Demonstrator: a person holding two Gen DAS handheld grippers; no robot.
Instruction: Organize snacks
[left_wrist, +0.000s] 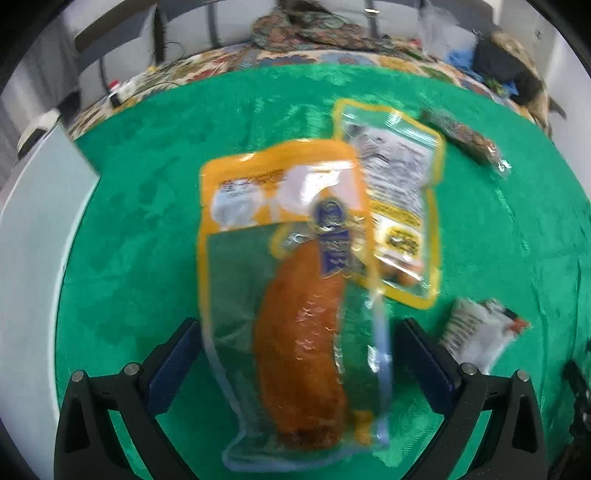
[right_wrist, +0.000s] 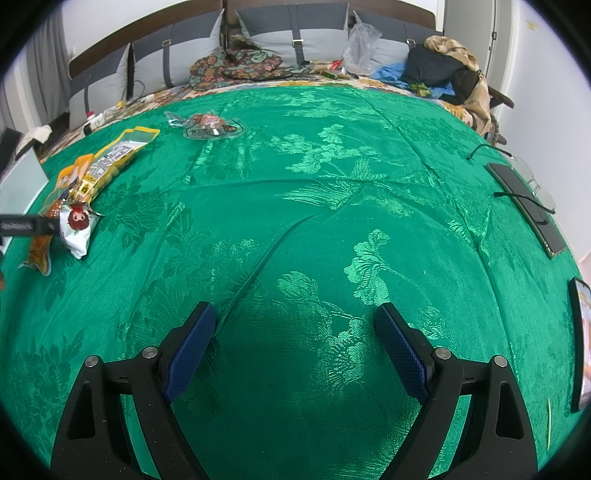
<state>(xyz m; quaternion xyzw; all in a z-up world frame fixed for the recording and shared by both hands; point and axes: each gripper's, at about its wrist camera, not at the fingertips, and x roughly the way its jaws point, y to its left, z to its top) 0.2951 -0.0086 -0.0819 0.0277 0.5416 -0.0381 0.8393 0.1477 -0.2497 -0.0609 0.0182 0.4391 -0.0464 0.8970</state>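
- In the left wrist view a pale flat panel (left_wrist: 40, 206) fills the 9 o'clock edge, its corner resting on the green patterned cloth (left_wrist: 140, 221).
- The left gripper (left_wrist: 295, 354) has its jaws spread wide, the blue pads (left_wrist: 173, 365) standing clear on either side of the sausage packet (left_wrist: 295, 295), which runs from centre down to 6 o'clock. The picture is blurred, so I cannot tell whether the packet lies on the cloth or hangs above it; neither pad presses it.
- A yellow-edged pouch (left_wrist: 399, 192) lies at 1 o'clock, its left edge tucked under the sausage packet.
- A dark wrapped snack (left_wrist: 469, 140) sits at 2 o'clock, apart from the pouch.
- A white sachet (left_wrist: 476, 336) lies at 4 o'clock, just beside the right finger.
- In the right wrist view the same snacks cluster at 9 to 10 o'clock, the white sachet (right_wrist: 77, 229) nearest, with a clear-wrapped snack (right_wrist: 210, 125) at 11 o'clock.
- The right gripper (right_wrist: 295, 347) hangs over bare cloth at 6 o'clock, jaws wide apart and holding nothing.
- Black flat devices (right_wrist: 524, 199) with a cable lie at 3 o'clock.
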